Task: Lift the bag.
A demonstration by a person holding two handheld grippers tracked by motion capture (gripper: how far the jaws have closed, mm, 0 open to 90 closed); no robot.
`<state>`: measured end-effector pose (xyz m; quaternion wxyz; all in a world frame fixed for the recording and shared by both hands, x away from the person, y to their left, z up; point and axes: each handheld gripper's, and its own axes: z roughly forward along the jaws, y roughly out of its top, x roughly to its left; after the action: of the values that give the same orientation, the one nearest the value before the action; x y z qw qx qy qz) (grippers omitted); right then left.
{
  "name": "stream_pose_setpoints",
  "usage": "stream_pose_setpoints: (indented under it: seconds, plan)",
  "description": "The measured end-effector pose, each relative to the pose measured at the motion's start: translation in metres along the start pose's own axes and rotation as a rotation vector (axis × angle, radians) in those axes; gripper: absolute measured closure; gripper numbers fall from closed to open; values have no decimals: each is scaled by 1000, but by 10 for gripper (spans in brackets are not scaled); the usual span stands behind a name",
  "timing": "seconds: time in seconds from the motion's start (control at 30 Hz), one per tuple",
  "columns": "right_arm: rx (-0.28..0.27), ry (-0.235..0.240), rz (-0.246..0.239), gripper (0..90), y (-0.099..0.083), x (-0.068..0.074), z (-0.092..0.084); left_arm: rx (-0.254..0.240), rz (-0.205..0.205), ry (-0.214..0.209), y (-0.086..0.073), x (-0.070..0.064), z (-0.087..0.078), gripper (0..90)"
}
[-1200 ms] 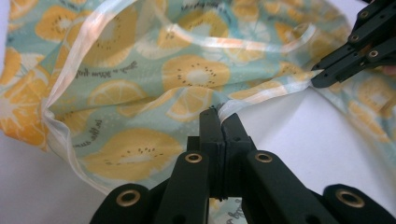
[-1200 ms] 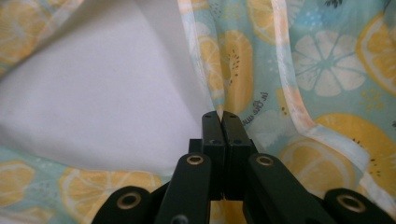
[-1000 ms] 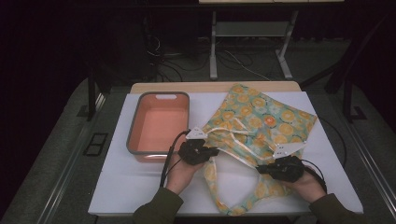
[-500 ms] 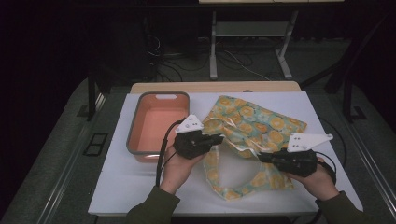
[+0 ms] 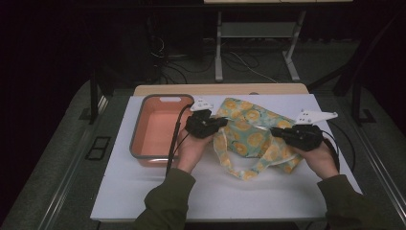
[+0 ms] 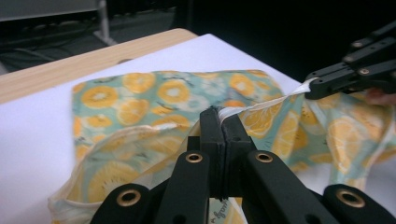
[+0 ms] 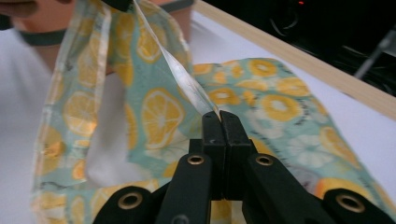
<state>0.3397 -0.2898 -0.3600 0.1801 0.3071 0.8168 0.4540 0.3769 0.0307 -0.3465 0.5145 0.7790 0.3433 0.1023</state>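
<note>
A teal cloth bag (image 5: 249,136) printed with orange slices lies on the white board, its near edge lifted off the surface. My left gripper (image 5: 221,122) is shut on the bag's rim at its left end; in the left gripper view the jaws (image 6: 219,113) pinch the white-lined hem of the bag (image 6: 140,95). My right gripper (image 5: 275,132) is shut on the same rim farther right, and its own view shows the jaws (image 7: 219,115) closed on the hem of the bag (image 7: 280,105). That rim runs taut between the two grippers. The right gripper (image 6: 355,74) also appears in the left gripper view.
A salmon tray with a grey rim (image 5: 136,136) stands left of the bag, close behind my left hand, its rim (image 7: 42,37) also in the right gripper view. The white board (image 5: 215,191) rests on a wooden table (image 5: 220,89). Table legs and cables stand on the dark floor behind.
Both hands have risen and moved away from the person, lifting the bag's rim. The cloth, which lay spread flat, now hangs bunched under a stretched edge.
</note>
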Motion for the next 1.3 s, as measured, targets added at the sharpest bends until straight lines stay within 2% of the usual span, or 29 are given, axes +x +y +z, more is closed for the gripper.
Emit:
stream_pose_setpoints:
  seconds: [0.13, 0.2, 0.3, 0.37, 0.47, 0.6, 0.7, 0.77, 0.83, 0.87, 0.93, 1.03, 1.1, 1.2, 1.3]
  plan:
    - [18, -49, 31, 898, 2, -18, 14, 11, -36, 42, 6, 5, 21, 892]
    - [25, -60, 58, 899, -1, -28, 20, 38, -30, 78, 6, 7, 33, 892]
    - [44, -80, 98, 898, -8, -41, 30, 75, -59, 101, 2, 10, 52, 891]
    - [61, -94, 124, 898, -14, -47, 37, 102, -61, 123, -1, 11, 64, 891]
    - [85, -99, 155, 898, -23, -55, 47, 139, -65, 150, -6, 16, 78, 890]
    - [111, -92, 184, 897, -32, -60, 58, 169, -85, 163, -12, 25, 92, 890]
    - [111, -92, 198, 897, -35, -63, 61, 180, -93, 166, -15, 28, 98, 888]
    - [108, -84, 203, 892, -36, -64, 61, 183, -79, 169, -16, 29, 98, 862]
    - [94, -66, 225, 854, -36, -64, 58, 186, -57, 167, -15, 28, 96, 759]
    - [81, -49, 238, 798, -35, -65, 56, 191, -43, 173, -14, 26, 94, 700]
    - [56, -5, 274, 656, -33, -65, 50, 177, -29, 157, -11, 23, 89, 578]
    - [25, 17, 280, 498, -27, -62, 40, 157, 0, 132, -5, 17, 78, 414]
    - [10, 33, 283, 404, -22, -60, 33, 136, 19, 131, 0, 13, 70, 340]
    - [-1, 22, 262, 349, -15, -54, 24, 119, 29, 111, 5, 9, 56, 252]
    - [-18, 24, 245, 326, -9, -48, 16, 99, 52, 85, 7, 5, 41, 225]
